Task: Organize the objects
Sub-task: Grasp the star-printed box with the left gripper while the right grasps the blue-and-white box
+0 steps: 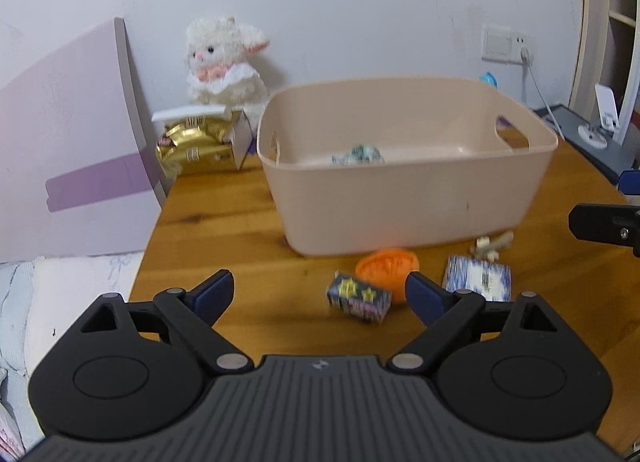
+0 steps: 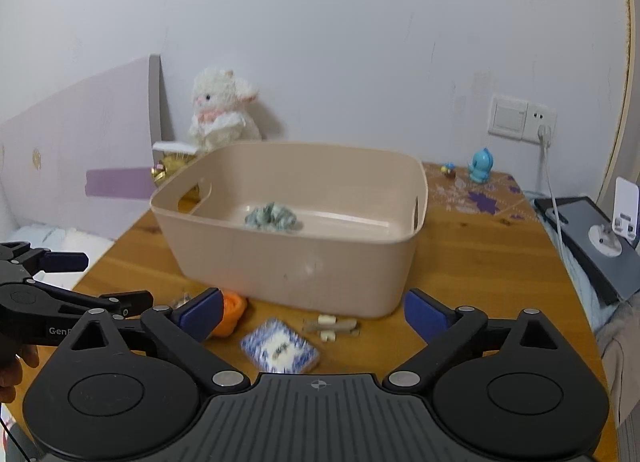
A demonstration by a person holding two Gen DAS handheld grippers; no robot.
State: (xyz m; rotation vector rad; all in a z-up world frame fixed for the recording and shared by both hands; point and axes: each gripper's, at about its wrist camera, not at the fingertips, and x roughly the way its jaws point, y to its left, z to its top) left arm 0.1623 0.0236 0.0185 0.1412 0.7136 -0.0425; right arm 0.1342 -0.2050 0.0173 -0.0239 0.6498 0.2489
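I see a wooden worktop (image 1: 224, 229) against a white wall. My left tool (image 1: 320, 294) hangs spread wide and holds nothing; my right tool (image 2: 312, 312) likewise gapes empty. Nearest lie a dark star-printed small box (image 1: 359, 299), a blue-and-white patterned packet (image 2: 280, 350), an orange crinkled ball (image 1: 387, 268) and a small beige wooden piece (image 2: 330, 326), all just before the beige plastic basket (image 2: 288, 266). Inside the basket rests a grey-green crumpled cloth (image 2: 272, 217). Beyond, a white plush lamb (image 1: 224, 61) sits by the wall.
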